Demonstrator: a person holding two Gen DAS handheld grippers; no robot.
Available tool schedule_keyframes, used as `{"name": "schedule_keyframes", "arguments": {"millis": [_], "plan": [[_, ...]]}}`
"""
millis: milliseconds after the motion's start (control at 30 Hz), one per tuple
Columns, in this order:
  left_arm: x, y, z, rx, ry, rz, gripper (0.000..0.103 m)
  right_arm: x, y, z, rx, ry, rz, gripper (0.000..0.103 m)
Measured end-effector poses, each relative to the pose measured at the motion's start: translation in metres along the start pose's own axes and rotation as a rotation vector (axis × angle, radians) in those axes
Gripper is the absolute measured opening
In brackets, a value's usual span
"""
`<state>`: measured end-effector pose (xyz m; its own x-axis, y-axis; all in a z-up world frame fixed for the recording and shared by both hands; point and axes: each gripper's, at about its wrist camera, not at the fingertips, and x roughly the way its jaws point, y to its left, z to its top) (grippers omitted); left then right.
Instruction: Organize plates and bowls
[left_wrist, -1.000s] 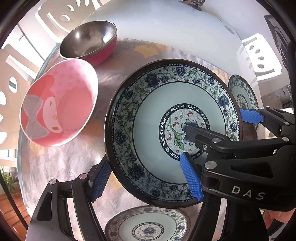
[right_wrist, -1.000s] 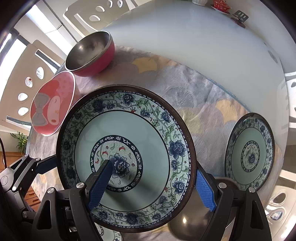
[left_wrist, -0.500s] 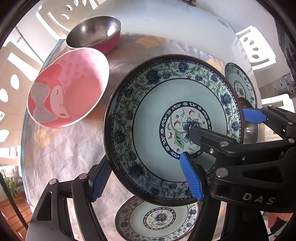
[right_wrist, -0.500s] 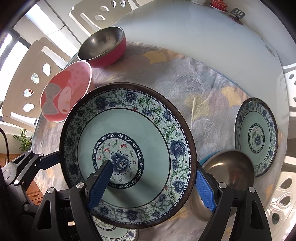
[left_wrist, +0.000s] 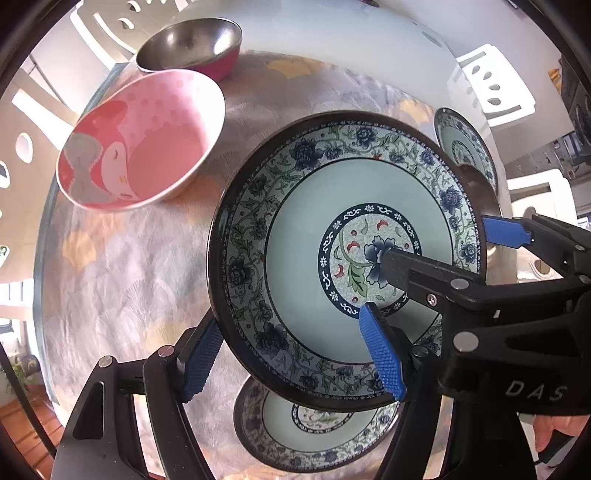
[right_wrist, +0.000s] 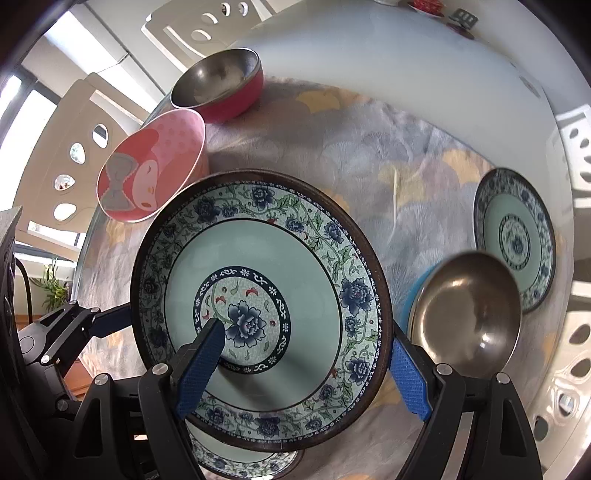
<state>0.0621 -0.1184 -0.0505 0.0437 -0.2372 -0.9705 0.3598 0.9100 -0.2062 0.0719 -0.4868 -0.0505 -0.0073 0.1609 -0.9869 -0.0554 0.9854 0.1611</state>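
A large floral plate (left_wrist: 314, 229) (right_wrist: 258, 258) with a dark rim hangs above the table, carried between both grippers. My left gripper (left_wrist: 291, 332) is shut on its left rim, one blue pad outside and one inside. My right gripper (right_wrist: 304, 336) is shut on the right rim the same way. Directly beneath it lies a smaller floral plate (left_wrist: 295, 432) (right_wrist: 236, 461), mostly covered. A pink cartoon bowl (left_wrist: 147, 147) (right_wrist: 147, 173) and a steel bowl with a red outside (left_wrist: 188, 40) (right_wrist: 218, 81) stand at the far left.
To the right sit a steel bowl with a blue outside (right_wrist: 465, 314) and another small floral plate (right_wrist: 517, 236). A patterned cloth (right_wrist: 369, 155) covers the round white table (right_wrist: 369, 55). White chairs (right_wrist: 66, 147) ring the table.
Both grippers have carried the large plate towards the near edge and a little lower. The small plate beneath and the steel bowl at the right have come further into view.
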Motion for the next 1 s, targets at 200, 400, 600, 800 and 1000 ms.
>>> {"name": "schedule_keyframes", "arguments": {"millis": [200,400,600,800,1000], "plan": [[-0.002,0.007,-0.013,0.024,0.013,-0.018,0.07,0.003,0.002,-0.013,0.043,0.007,0.027,0.084],[0.001,0.011,-0.021,0.04,0.031,-0.019,0.07,0.007,0.011,-0.028,0.063,0.017,0.034,0.084],[0.002,0.012,-0.028,0.074,0.043,-0.016,0.07,0.006,0.02,-0.046,0.095,0.029,0.05,0.084],[0.003,0.016,-0.036,0.099,0.052,-0.025,0.07,0.008,0.019,-0.059,0.156,0.036,0.105,0.084],[0.006,0.018,-0.044,0.15,0.071,-0.017,0.07,0.013,0.024,-0.068,0.161,0.053,0.108,0.084]]}}
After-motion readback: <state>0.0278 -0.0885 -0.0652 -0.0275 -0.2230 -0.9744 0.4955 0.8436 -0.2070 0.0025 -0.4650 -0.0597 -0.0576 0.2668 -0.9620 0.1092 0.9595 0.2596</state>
